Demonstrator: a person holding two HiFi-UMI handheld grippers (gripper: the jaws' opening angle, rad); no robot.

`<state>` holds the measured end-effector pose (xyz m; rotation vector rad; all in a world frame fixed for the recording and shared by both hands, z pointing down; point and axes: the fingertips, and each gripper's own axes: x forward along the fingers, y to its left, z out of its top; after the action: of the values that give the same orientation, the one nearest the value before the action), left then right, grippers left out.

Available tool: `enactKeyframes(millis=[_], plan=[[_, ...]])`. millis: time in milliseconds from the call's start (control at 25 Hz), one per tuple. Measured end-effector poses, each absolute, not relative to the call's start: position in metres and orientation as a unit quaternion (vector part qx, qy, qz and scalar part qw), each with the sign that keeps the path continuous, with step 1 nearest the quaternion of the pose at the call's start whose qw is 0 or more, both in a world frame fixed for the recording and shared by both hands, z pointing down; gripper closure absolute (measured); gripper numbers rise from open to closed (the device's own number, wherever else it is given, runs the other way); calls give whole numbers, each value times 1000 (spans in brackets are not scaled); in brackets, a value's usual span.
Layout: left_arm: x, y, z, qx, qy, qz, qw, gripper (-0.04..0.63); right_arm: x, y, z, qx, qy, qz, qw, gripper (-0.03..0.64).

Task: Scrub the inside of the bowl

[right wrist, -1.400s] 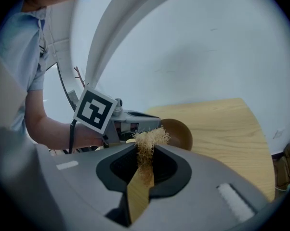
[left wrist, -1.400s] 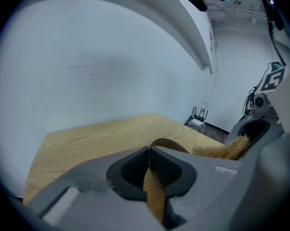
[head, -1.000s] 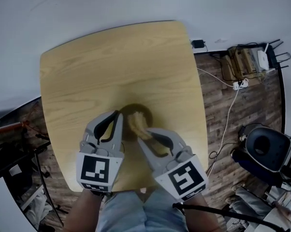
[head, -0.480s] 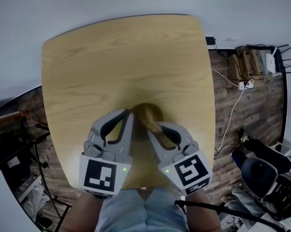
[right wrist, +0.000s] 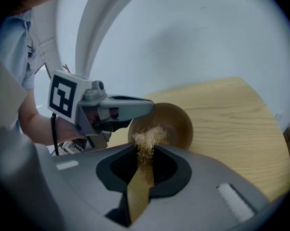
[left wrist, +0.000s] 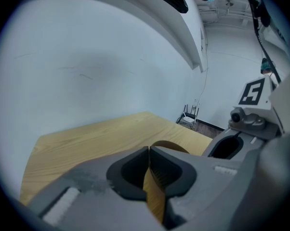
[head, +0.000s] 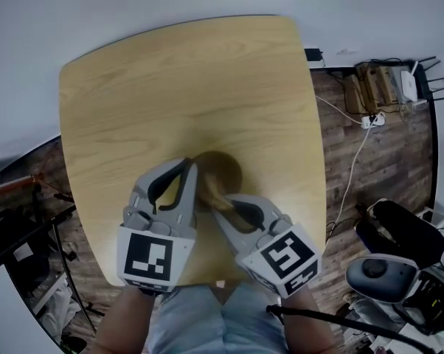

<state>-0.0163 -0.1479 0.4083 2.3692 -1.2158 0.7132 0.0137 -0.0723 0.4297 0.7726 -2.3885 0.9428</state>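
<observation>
Items: one bowl (head: 226, 167), one brush (right wrist: 146, 138), two grippers, one table (head: 185, 87). The left gripper (left wrist: 149, 151) has its jaws pressed together on the bowl's thin rim wall. The right gripper (right wrist: 146, 151) has its jaws pinched on the brush's flat wooden handle, with the fibre bristles projecting past the tips at the bowl's near rim. The bowl stands upright on the table's near half, about midway between the left and right edges. The table is light wood with rounded corners. Beyond it are a white wall (left wrist: 87, 71) and a plank floor (head: 362, 161) with a white cable (head: 349, 183). In the head view both grippers cover the bowl's near side. Bristle contact with the inside cannot be confirmed.
</observation>
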Motion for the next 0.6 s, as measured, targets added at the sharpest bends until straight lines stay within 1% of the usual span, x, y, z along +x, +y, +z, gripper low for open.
enactKeyframes(millis=[240,600], plan=[[-29,-139,411,852,-421,272,149,563,-2,-47,410,263,-876,342,216,560],[-30,-144,414,840,-438,279,159,563,12,-34,378,254,-887,341,180,558]])
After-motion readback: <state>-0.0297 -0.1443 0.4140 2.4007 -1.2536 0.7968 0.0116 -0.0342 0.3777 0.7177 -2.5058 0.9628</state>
